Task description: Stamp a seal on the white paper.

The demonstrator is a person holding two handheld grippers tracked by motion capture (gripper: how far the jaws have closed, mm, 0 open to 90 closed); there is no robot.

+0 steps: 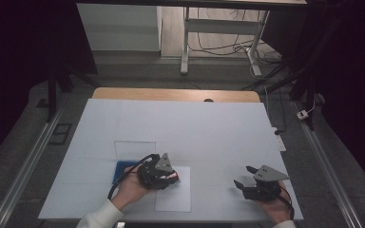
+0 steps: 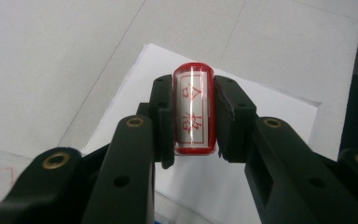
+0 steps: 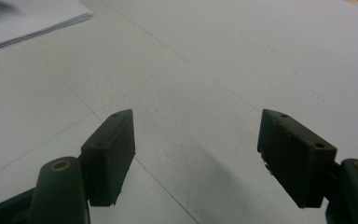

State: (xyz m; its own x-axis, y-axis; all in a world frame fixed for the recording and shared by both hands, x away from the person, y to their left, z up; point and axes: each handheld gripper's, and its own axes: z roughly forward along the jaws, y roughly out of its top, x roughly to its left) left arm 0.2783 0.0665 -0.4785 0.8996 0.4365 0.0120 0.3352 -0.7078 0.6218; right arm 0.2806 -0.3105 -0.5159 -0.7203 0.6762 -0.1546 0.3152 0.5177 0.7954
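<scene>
A red stamp (image 2: pixel 194 111) with a clear face bearing red characters is clamped between the two black jaws of my left gripper (image 2: pixel 194 122). That left gripper (image 1: pixel 171 178) hovers over a stack of white paper (image 1: pixel 175 197) near the table's front edge. The same paper (image 2: pixel 261 107) spreads out under the stamp in the left gripper view. Off to the front right, my right gripper (image 1: pixel 245 176) rests low over the white table cover, open, and its jaws (image 3: pixel 196 158) stand wide apart with bare surface between them.
A blue ink pad (image 1: pixel 121 170) with a clear raised lid (image 1: pixel 134 149) sits just left of the left hand. The white table cover (image 1: pixel 180 128) stretches to a wooden edge (image 1: pixel 176 94) at the back. A paper corner (image 3: pixel 32 18) lies at the upper left of the right gripper view.
</scene>
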